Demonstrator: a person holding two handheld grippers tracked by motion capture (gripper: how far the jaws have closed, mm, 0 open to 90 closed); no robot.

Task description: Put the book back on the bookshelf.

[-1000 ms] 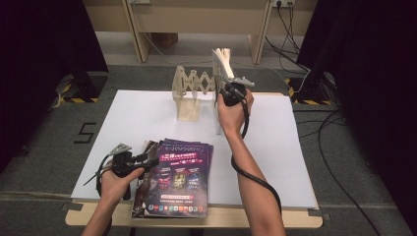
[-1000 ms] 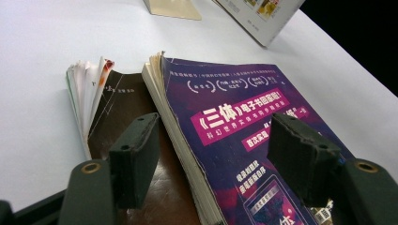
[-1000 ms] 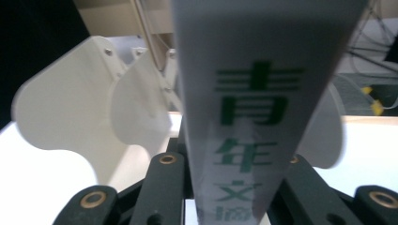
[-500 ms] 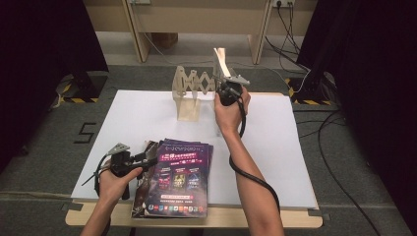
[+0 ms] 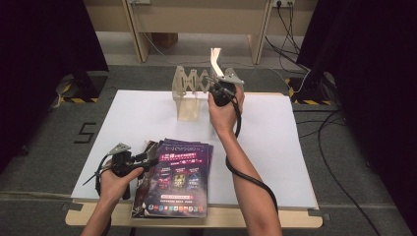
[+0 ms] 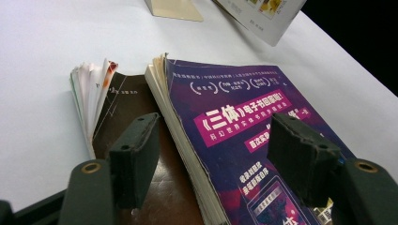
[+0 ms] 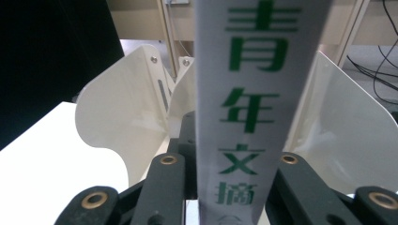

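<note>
One magazine (image 5: 216, 61) being held upright, spine toward the camera, in the right claw (image 5: 216, 84) at upper centre of the high view, standing directly above the right end of the cream folding rack (image 5: 189, 93) at the far edge of the white counter (image 5: 275, 147). Long axis of the magazine running near vertical, tipped slightly leftward at the top; rack dividers (image 7: 117, 117) spreading to both sides behind it in the right gripper view, so lying just beyond and below the claw. Right claw closing partway on the magazine spine (image 7: 256, 93), pads pressing both faces near its lower end. Coming move, by judgement, depending on lowering straight down between two dividers.

Left claw (image 6: 225, 164) hovering at lower left of the high view, over the near edge of the stack of magazines (image 5: 179, 179) lying flat at the counter's near edge; jaws standing wide apart, straddling the purple top cover (image 6: 244, 122) and a brown cover (image 6: 126, 108) beside it, gripping nothing; contact of the pads with the covers impossible to tell. Right hand clearly nearer the rack, left hand nearer the stack.
</note>
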